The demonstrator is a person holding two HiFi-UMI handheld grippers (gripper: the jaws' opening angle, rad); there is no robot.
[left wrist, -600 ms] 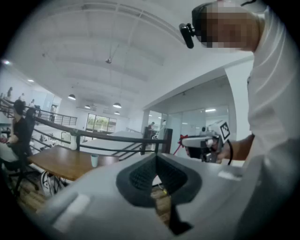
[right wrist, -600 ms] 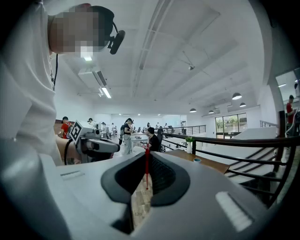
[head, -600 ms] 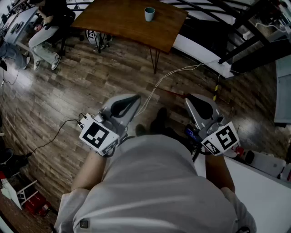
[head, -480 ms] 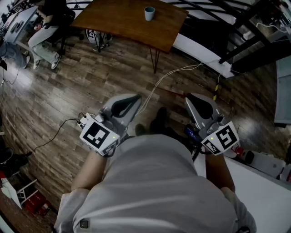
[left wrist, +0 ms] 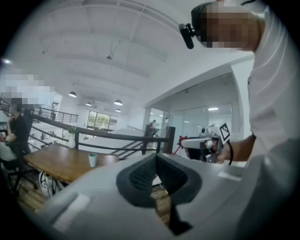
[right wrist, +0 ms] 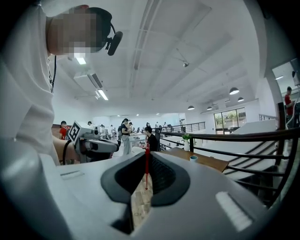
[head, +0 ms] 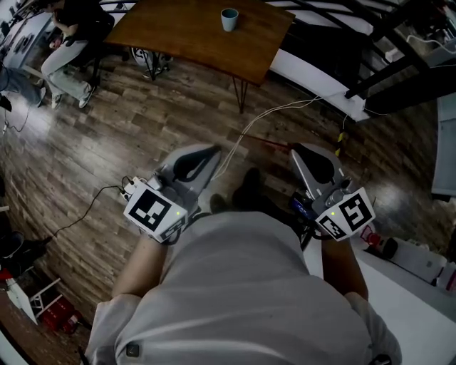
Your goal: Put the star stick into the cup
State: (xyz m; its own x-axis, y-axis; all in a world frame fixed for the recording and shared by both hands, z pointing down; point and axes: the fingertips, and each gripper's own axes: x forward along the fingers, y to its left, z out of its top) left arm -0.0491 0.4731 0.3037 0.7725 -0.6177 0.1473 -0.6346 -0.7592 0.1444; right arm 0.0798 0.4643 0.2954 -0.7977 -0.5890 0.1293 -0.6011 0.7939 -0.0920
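A blue-grey cup (head: 229, 19) stands on a brown wooden table (head: 178, 39) far ahead of me, across the plank floor. I hold both grippers close to my waist. My right gripper (head: 296, 152) is shut on the thin red star stick (head: 269, 144), which points left over the floor. In the right gripper view the stick (right wrist: 147, 164) stands upright between the pads, with the cup (right wrist: 193, 158) small in the distance. My left gripper (head: 214, 151) is shut with nothing in it. From the left gripper view (left wrist: 156, 157) I see the cup (left wrist: 93, 160) and the stick's red star (left wrist: 180, 141).
A white cable (head: 267, 117) runs across the floor between me and the table. A person (head: 68, 50) sits at the table's left end. A black railing (head: 385, 60) crosses the upper right. A white tabletop (head: 417, 292) lies at my right.
The table and cup have slid slightly up in the head view. Both grippers stay where they were, the right one still shut on the stick.
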